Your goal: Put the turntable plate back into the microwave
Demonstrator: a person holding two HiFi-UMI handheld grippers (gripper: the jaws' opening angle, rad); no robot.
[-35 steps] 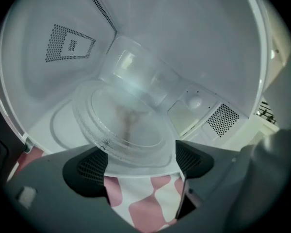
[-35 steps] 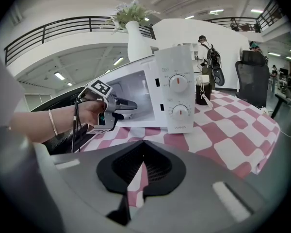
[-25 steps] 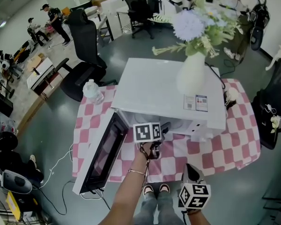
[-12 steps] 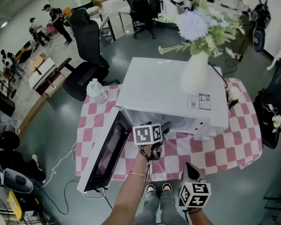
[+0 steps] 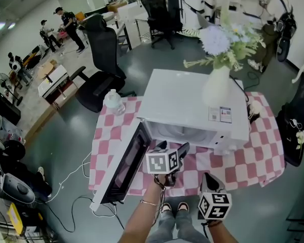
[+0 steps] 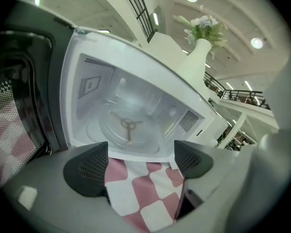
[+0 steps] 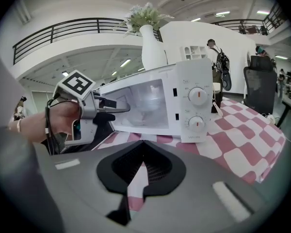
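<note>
The white microwave [image 5: 192, 103] stands on a pink-and-white checked tablecloth [image 5: 256, 153], its door [image 5: 122, 168] swung open to the left. In the left gripper view the clear glass turntable plate [image 6: 128, 130] lies flat on the cavity floor, with the three-armed ring showing through it. My left gripper [image 5: 171, 147] hovers just in front of the opening, open and empty [image 6: 140, 161]. My right gripper [image 5: 206, 177] hangs lower and nearer to me, shut on nothing [image 7: 143, 166]. From there the left gripper [image 7: 111, 108] shows beside the cavity.
A white vase of flowers [image 5: 218, 82] stands on top of the microwave. A water bottle [image 5: 113, 101] sits on the table's far left corner. Black office chairs [image 5: 104, 54] and several people fill the floor behind. The control knobs [image 7: 197, 97] face the right gripper.
My left gripper has drawn back from the microwave opening and risen, still open and empty. The right gripper has lifted slightly and stays shut.
</note>
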